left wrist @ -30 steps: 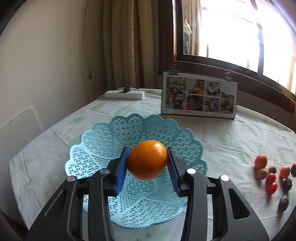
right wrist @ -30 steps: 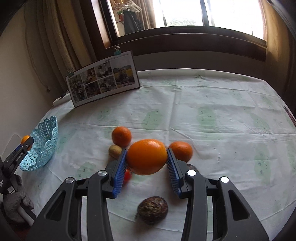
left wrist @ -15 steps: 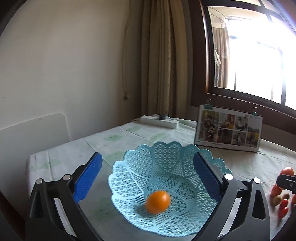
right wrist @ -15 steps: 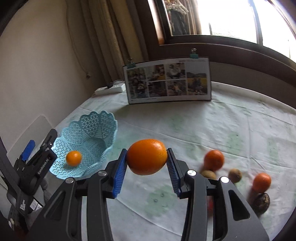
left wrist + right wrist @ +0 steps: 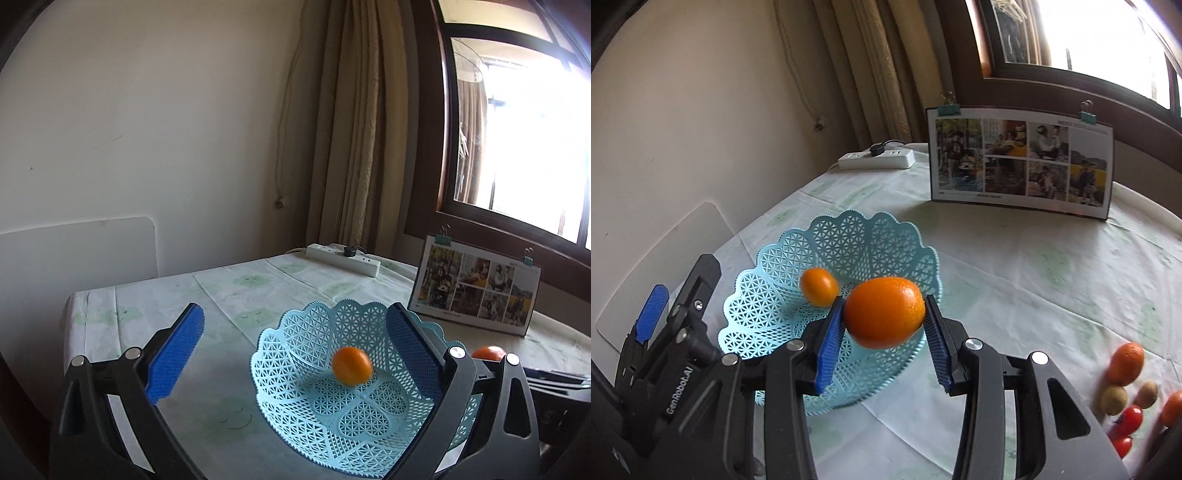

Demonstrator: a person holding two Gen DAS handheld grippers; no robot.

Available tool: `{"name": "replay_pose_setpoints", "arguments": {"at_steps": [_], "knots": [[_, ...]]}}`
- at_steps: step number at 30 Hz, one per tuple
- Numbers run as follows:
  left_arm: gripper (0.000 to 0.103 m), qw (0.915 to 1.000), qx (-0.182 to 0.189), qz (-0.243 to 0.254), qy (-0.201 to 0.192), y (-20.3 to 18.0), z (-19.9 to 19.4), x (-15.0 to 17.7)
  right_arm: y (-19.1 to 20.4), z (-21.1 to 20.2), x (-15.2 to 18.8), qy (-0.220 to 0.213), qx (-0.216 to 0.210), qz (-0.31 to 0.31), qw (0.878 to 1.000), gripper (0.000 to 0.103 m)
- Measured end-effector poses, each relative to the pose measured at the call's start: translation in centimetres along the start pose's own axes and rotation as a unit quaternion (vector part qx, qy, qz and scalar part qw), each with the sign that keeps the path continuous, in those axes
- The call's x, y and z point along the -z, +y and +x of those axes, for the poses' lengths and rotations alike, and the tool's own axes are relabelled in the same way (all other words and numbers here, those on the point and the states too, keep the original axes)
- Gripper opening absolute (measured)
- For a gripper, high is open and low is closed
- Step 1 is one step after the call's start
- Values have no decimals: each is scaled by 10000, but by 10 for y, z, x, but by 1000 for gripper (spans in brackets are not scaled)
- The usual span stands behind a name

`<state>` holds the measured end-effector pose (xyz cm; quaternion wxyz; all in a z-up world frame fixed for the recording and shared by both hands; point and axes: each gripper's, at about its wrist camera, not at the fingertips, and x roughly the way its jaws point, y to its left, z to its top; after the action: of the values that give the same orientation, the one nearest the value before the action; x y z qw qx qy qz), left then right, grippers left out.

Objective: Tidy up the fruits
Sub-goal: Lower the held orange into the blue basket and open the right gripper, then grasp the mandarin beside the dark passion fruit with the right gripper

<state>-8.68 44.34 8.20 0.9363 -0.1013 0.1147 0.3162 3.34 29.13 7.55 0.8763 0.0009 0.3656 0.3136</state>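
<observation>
- Over the light-blue lattice plastic basket (image 5: 768, 314), my right gripper (image 5: 884, 345) clamps a large orange (image 5: 883, 312).
- My left gripper (image 5: 295, 345) gapes wide, empty.
- A small orange (image 5: 351, 365) lies inside the basket.

A table (image 5: 1015, 266) under a white cloth printed with pale green clouds carries everything. Take the light blue lattice basket (image 5: 849, 236) as landmark: it stands on the cloth near the table's wall-side edge. Behind it, toward the curtain, lies a white power strip (image 5: 877, 159) with a black plug in it. Behind and to its right a photo collage board (image 5: 1021, 164) stands upright, held by two binder clips. Well to the basket's right, loose fruit lies in a cluster: a tangerine (image 5: 1126, 363), two brownish kiwis (image 5: 1114, 400), and cherry tomatoes (image 5: 1129, 419).
</observation>
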Motion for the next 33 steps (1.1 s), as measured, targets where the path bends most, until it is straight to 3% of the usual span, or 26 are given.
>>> {"name": "replay_pose_setpoints", "arguments": {"at_steps": [7, 11, 16, 20, 33], "knots": [[100, 9997, -129, -227, 25, 10, 3, 0, 0, 8, -4, 26, -265, 112, 9996, 44], [100, 9995, -158, -258, 36, 11, 4, 0, -7, 4, -4, -13, -165, 176, 9997, 44], [100, 9999, -71, -117, 95, 5, 6, 2, -24, -4, 5, -6, 62, 412, 9991, 44], [100, 9999, 32, -14, 126, 0, 6, 4, -35, -15, 14, -98, 276, 482, 9984, 51], [100, 9991, 272, 291, 115, -15, 2, 7, -97, -66, 38, -345, 1029, 931, 9897, 52]]}}
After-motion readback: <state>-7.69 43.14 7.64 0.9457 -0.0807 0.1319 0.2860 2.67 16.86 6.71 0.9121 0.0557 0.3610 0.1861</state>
